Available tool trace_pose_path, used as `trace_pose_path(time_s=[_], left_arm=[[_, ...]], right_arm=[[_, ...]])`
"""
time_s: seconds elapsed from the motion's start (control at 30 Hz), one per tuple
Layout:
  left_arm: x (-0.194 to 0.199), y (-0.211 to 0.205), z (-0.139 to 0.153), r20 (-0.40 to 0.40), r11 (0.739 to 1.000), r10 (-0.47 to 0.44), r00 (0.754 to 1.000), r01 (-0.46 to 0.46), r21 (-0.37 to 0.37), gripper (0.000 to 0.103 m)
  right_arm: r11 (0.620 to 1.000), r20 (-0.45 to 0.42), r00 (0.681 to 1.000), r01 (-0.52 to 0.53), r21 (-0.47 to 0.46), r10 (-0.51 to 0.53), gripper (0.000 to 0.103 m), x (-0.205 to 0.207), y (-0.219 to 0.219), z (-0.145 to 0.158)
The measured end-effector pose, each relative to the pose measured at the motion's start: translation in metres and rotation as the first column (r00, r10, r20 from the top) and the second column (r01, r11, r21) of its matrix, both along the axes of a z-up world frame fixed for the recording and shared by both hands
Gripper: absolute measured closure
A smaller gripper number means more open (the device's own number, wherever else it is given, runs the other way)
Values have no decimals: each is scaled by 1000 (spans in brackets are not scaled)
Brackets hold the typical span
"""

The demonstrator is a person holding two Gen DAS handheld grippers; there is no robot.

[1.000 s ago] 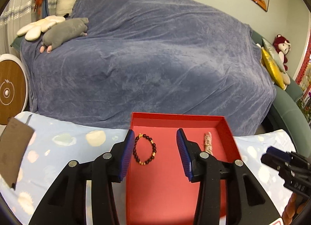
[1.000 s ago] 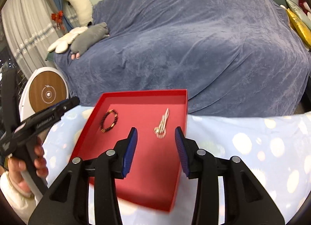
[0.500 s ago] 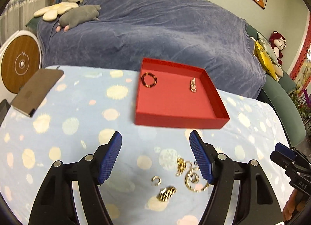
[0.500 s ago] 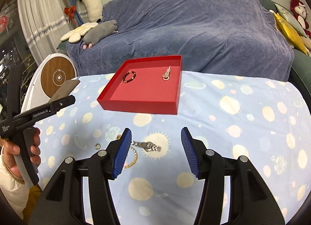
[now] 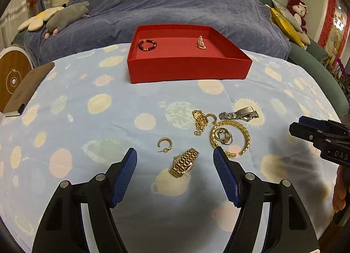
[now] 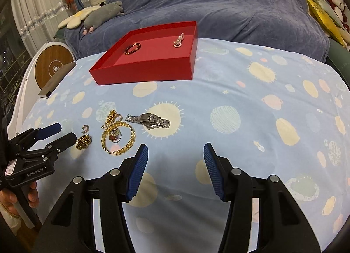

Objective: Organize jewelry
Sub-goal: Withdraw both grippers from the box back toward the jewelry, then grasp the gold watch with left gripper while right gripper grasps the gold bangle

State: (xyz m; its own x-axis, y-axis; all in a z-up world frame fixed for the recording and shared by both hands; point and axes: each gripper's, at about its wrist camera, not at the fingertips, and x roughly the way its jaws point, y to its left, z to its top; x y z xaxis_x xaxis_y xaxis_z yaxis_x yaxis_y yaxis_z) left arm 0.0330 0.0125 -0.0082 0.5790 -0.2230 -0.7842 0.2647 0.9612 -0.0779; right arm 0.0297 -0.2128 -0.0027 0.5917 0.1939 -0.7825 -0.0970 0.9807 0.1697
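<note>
Tray [image 5: 188,70] behind jewelry pile [image 5: 221,131] on tablecloth [image 5: 109,122], 2 pieces in tray, sofa [image 5: 175,1] behind

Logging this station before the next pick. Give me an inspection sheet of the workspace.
Surface: table under a blue planet-print cloth.
Job's things: red tray holds a bead bracelet and a pink piece; loose on the cloth are a gold watch, gold bangle around some rings, silver watch, gold chain, hoop earring.
Clutter: brown notebook at the table's left edge.
Grippers: left gripper open over the gold watch; right gripper open over bare cloth.
Cables: nothing seen.
Surroundings: covered sofa, plush toys.
</note>
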Motion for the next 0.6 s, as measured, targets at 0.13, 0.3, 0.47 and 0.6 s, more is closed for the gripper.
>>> trace_pose_path(time_s=[0.13,0.3,0.47,0.6], left_arm=[[0,-3,-8,0,1000,-9,1000,9,9,34],[1,-3,-15,-1,1000,-5,1000,5,21,41],[2,-3,-23,-24,1000,-9,1000,9,5,62],[2,-5,-23,-28,999,-30,999,29,-13,82]], right_arm=[[1000,-12,1000,-20,-2,20,52,-2,6,-4],[999,-15,999,-47,-8,46,52,-3,16,-6],[999,-30,998,-53,-7,53,52,-1,19,-10],[998,-34,997,-63,-4,63,52,1,24,-12]])
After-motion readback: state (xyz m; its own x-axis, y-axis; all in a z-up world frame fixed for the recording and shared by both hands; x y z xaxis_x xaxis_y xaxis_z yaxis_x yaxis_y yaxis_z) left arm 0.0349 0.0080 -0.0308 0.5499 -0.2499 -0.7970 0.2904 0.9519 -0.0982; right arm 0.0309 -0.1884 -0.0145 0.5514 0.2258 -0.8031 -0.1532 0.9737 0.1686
